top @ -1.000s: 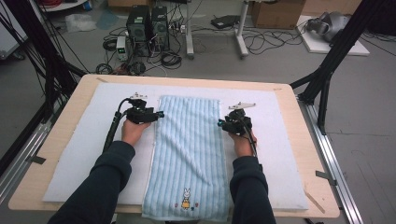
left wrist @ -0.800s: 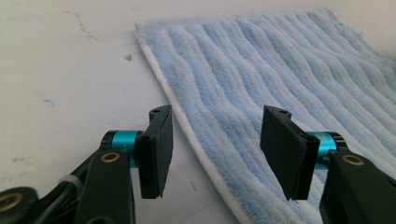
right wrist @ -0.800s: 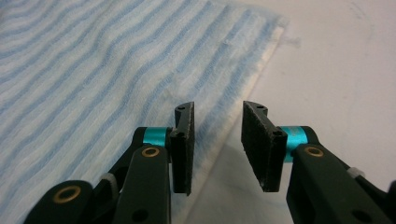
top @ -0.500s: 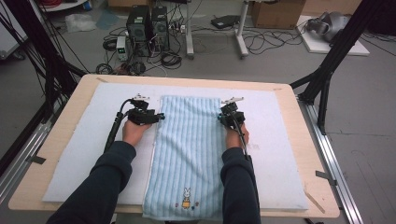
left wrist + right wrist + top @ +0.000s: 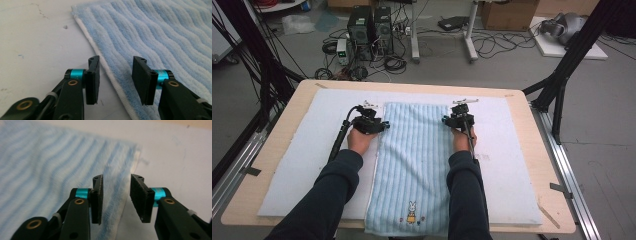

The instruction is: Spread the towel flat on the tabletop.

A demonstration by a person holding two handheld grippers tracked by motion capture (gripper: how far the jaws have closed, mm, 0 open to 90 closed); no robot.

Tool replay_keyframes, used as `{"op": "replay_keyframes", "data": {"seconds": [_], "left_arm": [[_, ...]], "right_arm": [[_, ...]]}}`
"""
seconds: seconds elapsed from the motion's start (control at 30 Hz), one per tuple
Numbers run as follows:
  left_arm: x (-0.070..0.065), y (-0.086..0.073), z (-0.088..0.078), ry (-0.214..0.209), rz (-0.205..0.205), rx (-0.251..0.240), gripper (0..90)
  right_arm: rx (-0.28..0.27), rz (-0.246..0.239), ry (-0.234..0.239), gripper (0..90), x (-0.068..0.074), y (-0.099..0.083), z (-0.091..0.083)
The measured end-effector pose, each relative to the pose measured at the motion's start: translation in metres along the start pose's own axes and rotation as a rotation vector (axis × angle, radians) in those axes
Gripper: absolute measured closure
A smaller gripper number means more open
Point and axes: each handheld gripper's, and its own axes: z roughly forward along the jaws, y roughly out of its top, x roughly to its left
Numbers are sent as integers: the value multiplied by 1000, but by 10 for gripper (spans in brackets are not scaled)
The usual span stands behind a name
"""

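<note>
A light blue striped towel (image 5: 412, 160) lies flat lengthwise on the white mat (image 5: 312, 150), with a small rabbit picture near its front end. My left gripper (image 5: 379, 122) sits at the towel's left edge near the far corner. Its jaws (image 5: 116, 60) stand open astride the white hem of the towel (image 5: 162, 32) and have just been closing. My right gripper (image 5: 457, 112) is at the right edge near the far corner. Its jaws (image 5: 117, 177) are open over the hem of the towel (image 5: 50, 165) and have just been opening. Neither gripper's pads press on the cloth.
The mat covers most of a wooden table (image 5: 532, 115). Bare mat (image 5: 37, 50) lies to the left of the towel and more bare mat (image 5: 175, 157) to its right. Black frame posts (image 5: 562, 75), computers and cables stand on the floor beyond the table.
My right hand has slid left and slightly farther away, onto the towel's right edge. The left hand has stayed in place. The towel lies as before.
</note>
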Motion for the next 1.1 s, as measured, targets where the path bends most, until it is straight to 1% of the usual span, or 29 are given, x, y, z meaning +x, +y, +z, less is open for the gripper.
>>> {"op": "replay_keyframes", "data": {"seconds": [0.03,0.07,0.1,0.13,0.2,0.23,0.27,0.3,0.33,0.37,0.4,0.43,0.47,0.5,0.57,0.6,0.63,0.67,0.7,0.77,0.8,0.87,0.9,0.93,0.97,1.0,1.03,1.07,1.1], "left_arm": [[-2,0,-1,-7,16,4,649],[-3,1,-2,-30,36,15,748],[-6,1,-2,-12,67,23,854],[-9,1,-2,1,79,25,858],[-9,2,-1,14,48,20,860],[-8,2,-1,23,37,19,855],[-9,1,1,50,20,10,825],[-8,2,1,83,17,9,749],[-7,2,1,96,10,7,652],[-6,1,1,97,4,4,606],[-3,1,0,99,-14,4,569],[-2,0,-1,95,-20,0,541],[-1,-1,-3,88,-21,-9,538],[0,-1,-4,76,-23,-16,538],[0,-4,-8,46,-35,-35,538],[0,-5,-9,19,-47,-34,539],[0,-6,-11,-9,-48,-19,537],[-2,-6,-12,-43,-40,-3,529],[-5,-7,-15,-55,-23,0,526],[-9,-11,-21,-74,-45,-30,555],[-10,-12,-22,-76,-39,-23,573],[-12,-17,-20,-76,-46,2,586],[-13,-19,-21,-74,-36,-7,581],[-15,-20,-21,-68,-39,-18,579],[-16,-21,-21,-61,-39,-26,577],[-16,-21,-21,-46,-10,-21,601],[-16,-21,-22,-26,9,-17,683],[-14,-22,-22,-22,7,-20,793],[-13,-22,-21,-23,3,-26,840]], "right_arm": [[1,-25,-21,747,2,0,3],[3,-45,-19,859,3,1,3],[8,-72,-49,861,5,2,3],[15,-101,-88,863,8,3,4],[18,-137,-135,850,11,5,5],[17,-135,-157,788,12,5,5],[12,-126,-169,711,13,5,5],[-2,-101,-153,686,11,5,2],[-19,-104,-147,686,10,5,-3],[-44,-107,-140,686,7,5,-9],[-59,-98,-128,687,5,6,-14],[-78,-82,-108,687,1,6,-22],[-93,-78,-87,687,-2,5,-29],[-95,-73,-67,687,-3,3,-34],[-90,-92,-35,687,-5,-2,-45],[-87,-101,-18,687,-5,-5,-50],[-78,-107,-7,685,-6,-8,-54],[-73,-110,1,684,-6,-11,-57],[-67,-108,29,676,-5,-17,-61],[-54,-114,61,671,-3,-26,-69],[-44,-128,82,671,0,-32,-72],[-20,-142,89,668,5,-40,-75],[1,-146,92,663,8,-43,-75],[14,-154,93,658,10,-47,-75],[29,-146,99,659,12,-50,-74],[53,-141,103,660,13,-52,-73],[79,-137,105,687,15,-53,-71],[93,-141,115,745,16,-54,-69],[90,-145,112,793,18,-54,-68]]}}
